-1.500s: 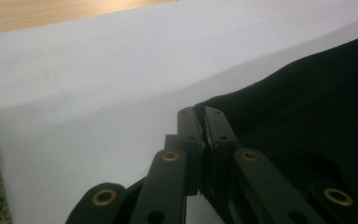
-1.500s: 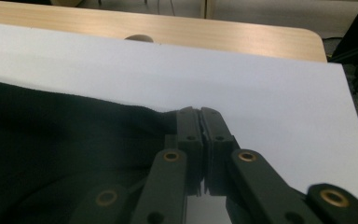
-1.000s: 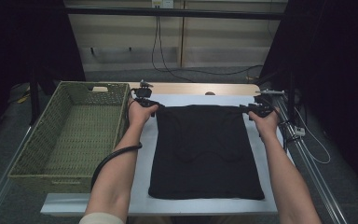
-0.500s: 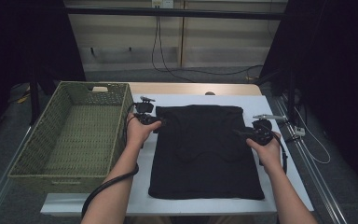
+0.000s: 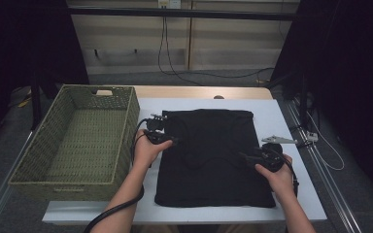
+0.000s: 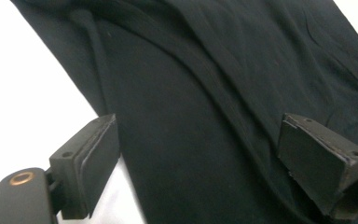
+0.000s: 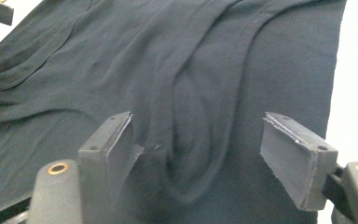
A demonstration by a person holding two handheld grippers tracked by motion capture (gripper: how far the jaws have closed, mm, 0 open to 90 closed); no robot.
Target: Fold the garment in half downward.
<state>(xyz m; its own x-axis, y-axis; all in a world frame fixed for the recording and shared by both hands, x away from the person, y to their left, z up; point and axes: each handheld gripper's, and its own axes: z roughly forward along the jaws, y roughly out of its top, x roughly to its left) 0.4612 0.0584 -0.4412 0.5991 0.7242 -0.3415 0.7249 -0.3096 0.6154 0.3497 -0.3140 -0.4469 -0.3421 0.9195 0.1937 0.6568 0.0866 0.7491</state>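
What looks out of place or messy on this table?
Mainly the black garment: it lies flat, but loose folds ripple across its middle, between the open left gripper and open right gripper. The basket sits straight beside it.

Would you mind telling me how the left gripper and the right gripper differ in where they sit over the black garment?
The left gripper sits at the black garment's left edge, farther up the table; the right gripper sits nearer its right edge, closer to the person. The left points right, the right points left. Both have just been opening, clamping no cloth.
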